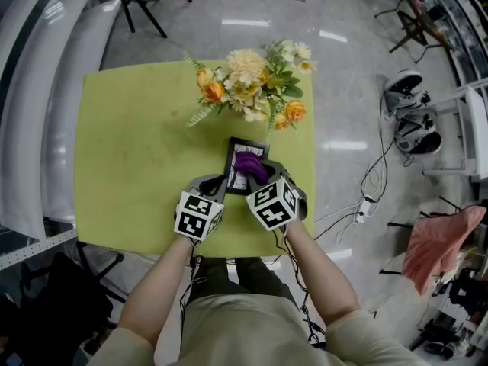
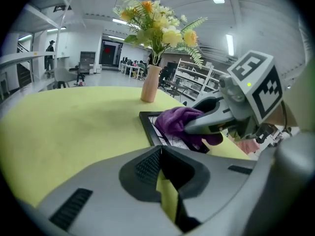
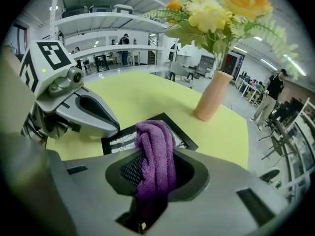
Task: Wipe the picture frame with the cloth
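A small black picture frame [image 1: 242, 147] lies flat on the yellow-green table [image 1: 130, 166], just in front of the flowers. My right gripper [image 1: 258, 175] is shut on a purple cloth [image 1: 252, 165], and the cloth rests bunched on the frame's glass. In the right gripper view the cloth [image 3: 156, 146] hangs out between the jaws over the frame [image 3: 183, 137]. My left gripper [image 1: 219, 180] is shut, its tips over the frame's near left edge; touching or hovering, I cannot tell. From the left gripper view, the frame [image 2: 146, 126] and cloth [image 2: 177, 119] lie just ahead.
A tan vase [image 2: 149, 85] of yellow and orange flowers [image 1: 252, 86] stands close behind the frame. The table's right edge [image 1: 313, 174] is near the frame. Cables, a power strip [image 1: 364, 204] and chairs are on the floor to the right.
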Demonstrator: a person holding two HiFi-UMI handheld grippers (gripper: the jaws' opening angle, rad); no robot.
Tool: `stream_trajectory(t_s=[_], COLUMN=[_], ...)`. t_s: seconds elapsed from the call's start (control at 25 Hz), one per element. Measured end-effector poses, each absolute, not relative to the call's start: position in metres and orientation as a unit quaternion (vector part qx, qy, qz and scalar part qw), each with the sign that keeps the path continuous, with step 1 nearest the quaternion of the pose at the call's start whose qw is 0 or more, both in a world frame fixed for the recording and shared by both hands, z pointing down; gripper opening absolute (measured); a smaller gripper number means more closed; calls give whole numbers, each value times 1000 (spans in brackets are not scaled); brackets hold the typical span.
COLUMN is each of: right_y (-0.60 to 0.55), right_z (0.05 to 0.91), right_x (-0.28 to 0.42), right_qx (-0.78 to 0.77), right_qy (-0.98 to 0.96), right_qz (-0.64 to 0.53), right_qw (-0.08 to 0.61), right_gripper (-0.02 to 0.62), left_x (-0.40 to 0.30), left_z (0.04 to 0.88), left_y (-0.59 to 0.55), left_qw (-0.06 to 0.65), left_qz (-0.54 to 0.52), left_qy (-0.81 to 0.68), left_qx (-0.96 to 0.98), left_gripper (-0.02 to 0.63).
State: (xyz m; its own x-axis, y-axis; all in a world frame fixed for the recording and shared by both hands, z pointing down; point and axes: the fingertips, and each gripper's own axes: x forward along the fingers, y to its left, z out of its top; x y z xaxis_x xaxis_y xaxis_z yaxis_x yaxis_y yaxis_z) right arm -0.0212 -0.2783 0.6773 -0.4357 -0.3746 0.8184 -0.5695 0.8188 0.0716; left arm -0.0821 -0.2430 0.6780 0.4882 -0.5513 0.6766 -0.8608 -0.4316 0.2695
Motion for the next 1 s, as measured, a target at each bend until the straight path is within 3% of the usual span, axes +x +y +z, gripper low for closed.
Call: stream_trajectory(t_s=[0.2, 0.32, 0.56, 0.76, 1.0], right_y=[-283, -282, -258, -235, -224], right_z=[668, 653, 620, 650, 673], right_x=[17, 23, -35, -76, -67], right_qx=[318, 333, 285, 243, 242], right_qy=[-818, -824, -873, -872, -859], right_qz=[115, 128, 132, 143, 173], right_qw=[466, 440, 374, 401, 416], right_gripper=[98, 98, 98, 98, 98], left_x=[-83, -84, -83, -83, -82], left_z=[678, 677, 668, 672, 676], left_y=[-243, -239, -219, -213, -214], left_qw=[313, 315, 317, 320, 314], left_qz=[245, 253, 246, 245, 256], left_qy=[-439, -436, -419, -411, -410], left_qx=[806, 804, 815, 818, 817], left_gripper=[11, 8, 8, 8, 9])
